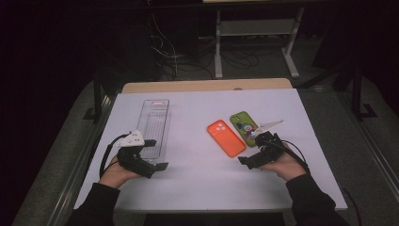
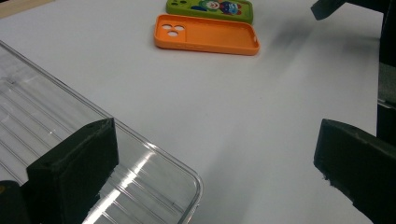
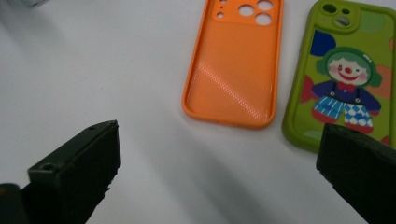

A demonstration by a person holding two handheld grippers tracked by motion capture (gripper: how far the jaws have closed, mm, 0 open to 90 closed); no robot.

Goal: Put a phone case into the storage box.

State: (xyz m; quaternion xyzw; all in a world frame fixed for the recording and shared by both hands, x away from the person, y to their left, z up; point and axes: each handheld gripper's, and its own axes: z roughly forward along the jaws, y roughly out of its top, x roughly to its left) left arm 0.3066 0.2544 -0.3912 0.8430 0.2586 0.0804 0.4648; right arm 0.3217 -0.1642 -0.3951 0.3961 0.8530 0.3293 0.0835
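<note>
The white rectangular tabletop (image 1: 197,179) is evenly lit from above while the room beyond its far edge lies dark. Glare streaks the clear ribbed plastic tray (image 2: 154,177), and soft shadows fall near the glossy orange phone case (image 3: 233,70). Foreground jaws appear slightly blurred.

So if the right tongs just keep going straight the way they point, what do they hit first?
Most likely the orange phone case, lying open side up ahead between the open jaws of the right tongs. The green clown case sits beside it, nearer one jaw, so it could be touched first; depth is unclear.
</note>
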